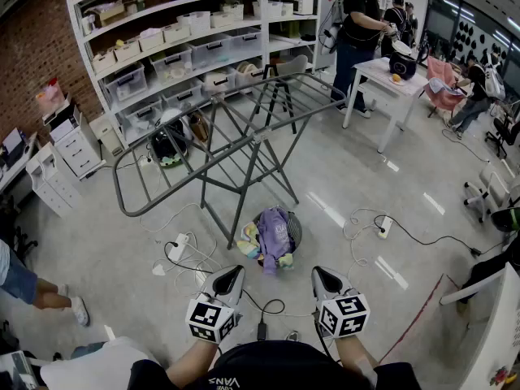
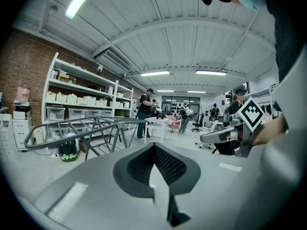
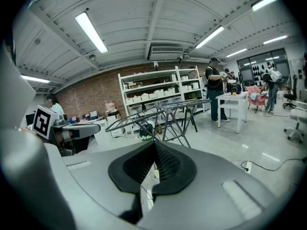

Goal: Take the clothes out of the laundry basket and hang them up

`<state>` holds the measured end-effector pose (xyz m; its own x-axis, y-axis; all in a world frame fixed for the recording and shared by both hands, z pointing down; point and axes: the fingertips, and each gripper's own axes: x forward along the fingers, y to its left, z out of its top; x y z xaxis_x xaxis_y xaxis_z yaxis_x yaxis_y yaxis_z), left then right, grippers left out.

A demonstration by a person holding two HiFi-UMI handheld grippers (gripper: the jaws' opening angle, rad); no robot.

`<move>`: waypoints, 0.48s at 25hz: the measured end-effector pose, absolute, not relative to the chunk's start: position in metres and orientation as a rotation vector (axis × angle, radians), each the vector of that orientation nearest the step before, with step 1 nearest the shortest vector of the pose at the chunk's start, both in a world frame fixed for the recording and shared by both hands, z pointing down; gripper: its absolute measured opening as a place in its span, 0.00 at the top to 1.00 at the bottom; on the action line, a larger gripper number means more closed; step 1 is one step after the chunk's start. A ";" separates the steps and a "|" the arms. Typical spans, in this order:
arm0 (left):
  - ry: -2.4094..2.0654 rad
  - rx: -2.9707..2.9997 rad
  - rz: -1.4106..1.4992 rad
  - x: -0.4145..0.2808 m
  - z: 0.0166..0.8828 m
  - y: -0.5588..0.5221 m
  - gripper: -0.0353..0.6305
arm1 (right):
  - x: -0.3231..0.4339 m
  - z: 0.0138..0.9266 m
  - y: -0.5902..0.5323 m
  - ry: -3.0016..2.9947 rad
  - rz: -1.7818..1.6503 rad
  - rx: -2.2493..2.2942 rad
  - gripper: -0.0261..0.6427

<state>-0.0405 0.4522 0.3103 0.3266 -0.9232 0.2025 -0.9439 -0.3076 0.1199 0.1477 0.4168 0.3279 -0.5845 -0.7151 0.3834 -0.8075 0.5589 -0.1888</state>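
Matt metal rack (image 1: pixel 258 136) — glossy floor (image 1: pixel 349 181)

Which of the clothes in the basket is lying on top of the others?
The purple one. It drapes over the middle of the laundry basket, and the pale yellow piece only peeks out at its left.

The right hand-held gripper (image 3: pixel 154 143) is closed, empty; drying rack (image 3: pixel 165 112) stands ahead.

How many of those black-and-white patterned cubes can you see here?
2. The left cube sits on the left gripper, the right cube on the right gripper, both at the bottom of the head view. No others show; none seems hidden.
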 end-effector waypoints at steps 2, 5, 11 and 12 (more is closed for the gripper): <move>-1.710 2.361 0.115 -0.030 0.313 0.448 0.94 | 0.156 0.331 0.412 -2.541 0.512 1.252 0.95; -1.711 2.350 0.097 -0.013 0.318 0.444 0.94 | 0.166 0.333 0.405 -2.561 0.483 1.234 0.95; -1.735 2.343 0.003 0.012 0.319 0.428 0.94 | 0.176 0.325 0.385 -2.668 0.479 1.198 0.95; -1.733 2.339 -0.020 0.015 0.320 0.425 0.91 | 0.177 0.324 0.382 -2.690 0.495 1.192 0.95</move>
